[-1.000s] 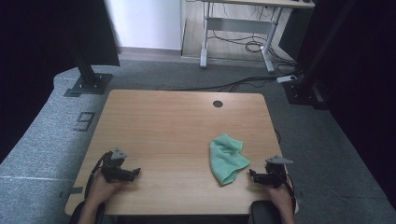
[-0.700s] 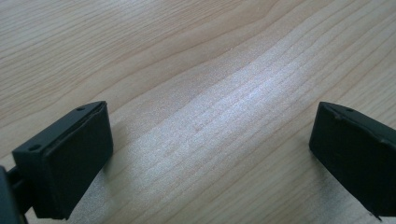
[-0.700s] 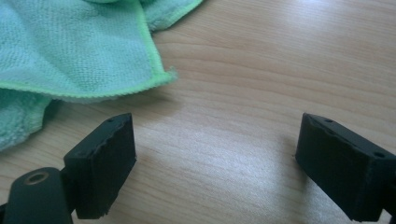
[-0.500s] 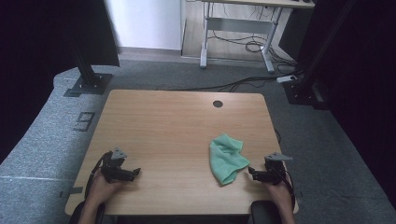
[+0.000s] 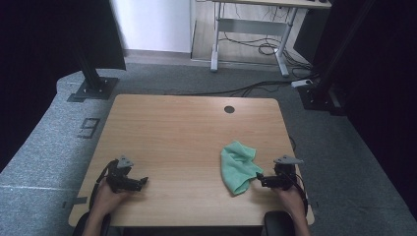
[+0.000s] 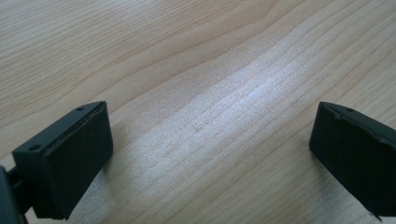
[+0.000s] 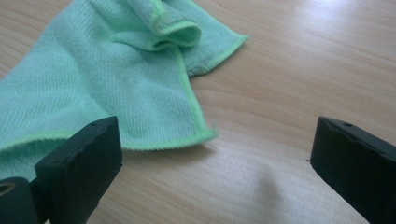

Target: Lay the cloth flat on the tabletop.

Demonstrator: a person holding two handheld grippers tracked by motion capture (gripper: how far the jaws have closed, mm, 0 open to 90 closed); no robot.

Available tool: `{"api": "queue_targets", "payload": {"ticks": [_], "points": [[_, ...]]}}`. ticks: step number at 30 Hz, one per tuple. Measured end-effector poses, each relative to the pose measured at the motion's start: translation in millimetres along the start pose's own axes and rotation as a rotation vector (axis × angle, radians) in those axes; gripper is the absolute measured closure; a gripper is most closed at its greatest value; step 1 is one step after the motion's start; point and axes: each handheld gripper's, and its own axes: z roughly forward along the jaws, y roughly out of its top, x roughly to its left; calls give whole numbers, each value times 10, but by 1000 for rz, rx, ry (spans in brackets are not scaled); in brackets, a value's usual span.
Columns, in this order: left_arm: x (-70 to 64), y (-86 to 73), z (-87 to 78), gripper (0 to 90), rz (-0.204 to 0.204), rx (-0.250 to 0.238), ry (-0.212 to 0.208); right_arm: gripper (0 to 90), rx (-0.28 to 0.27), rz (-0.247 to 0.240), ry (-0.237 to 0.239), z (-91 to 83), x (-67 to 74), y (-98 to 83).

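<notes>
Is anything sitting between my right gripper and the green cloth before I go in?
Nothing visible. The right gripper has its jaws wide apart, just opened further, with nothing between them, close beside the green cloth. Only bare wooden table lies between its jaws and the cloth's hemmed edge.

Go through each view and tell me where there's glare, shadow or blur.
High view: sharp, evenly lit table, dark surroundings at both sides. Left gripper view: a pale sheen of glare runs across the wood, and the near black jaws are slightly soft. Right gripper view: the green cloth casts a soft shadow under its hem; a faint shadow patch lies between the jaws.
</notes>
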Motion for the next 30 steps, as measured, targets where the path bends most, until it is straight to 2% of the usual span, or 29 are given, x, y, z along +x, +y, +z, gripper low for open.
{"api": "queue_targets", "payload": {"ticks": [15,18,19,21,24,25,26,27,30], "points": [[0,0,0,0,0,0,0,34,26,-69,23,296,185,300],[0,0,0,0,0,0,0,112,25,-78,50,362,260,334],[0,0,0,0,0,0,0,193,37,-82,77,395,305,340],[0,0,0,0,0,0,1,208,43,-87,90,414,331,338],[0,0,0,0,0,0,0,304,60,-114,126,473,406,320],[0,0,0,0,0,0,0,393,81,-125,160,525,445,302],[0,0,0,0,0,0,0,393,81,-125,160,525,445,302],[0,0,0,0,0,0,0,426,91,-132,180,552,459,294],[0,0,0,0,0,0,0,459,93,-128,181,598,498,308]]}}
